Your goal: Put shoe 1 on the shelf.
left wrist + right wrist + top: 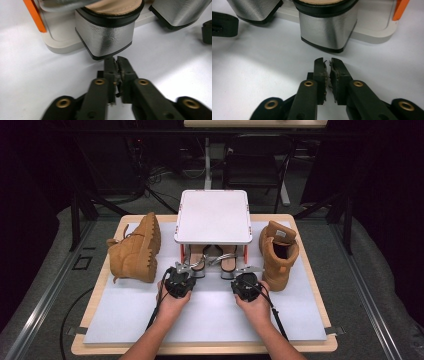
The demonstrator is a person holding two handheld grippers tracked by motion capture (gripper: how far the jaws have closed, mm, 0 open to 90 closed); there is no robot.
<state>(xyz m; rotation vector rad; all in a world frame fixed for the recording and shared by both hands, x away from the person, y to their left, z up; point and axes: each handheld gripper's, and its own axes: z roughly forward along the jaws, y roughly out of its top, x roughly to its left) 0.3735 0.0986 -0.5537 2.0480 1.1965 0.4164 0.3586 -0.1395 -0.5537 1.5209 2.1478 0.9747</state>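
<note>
Resting on the table (125, 315), the left hand-held gripper (116, 61) is pinched shut on nothing, its tips just below the left sandal's silver heel (107, 37) at 12 o'clock. The right hand-held gripper (327, 61) is nearly shut, empty, near the right sandal's heel (327, 30).

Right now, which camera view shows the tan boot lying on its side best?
The high view: the whole tan boot lies on its side left of the white rack, sole facing the rack. Both gripper views look at silver sandal heels instead.
</note>
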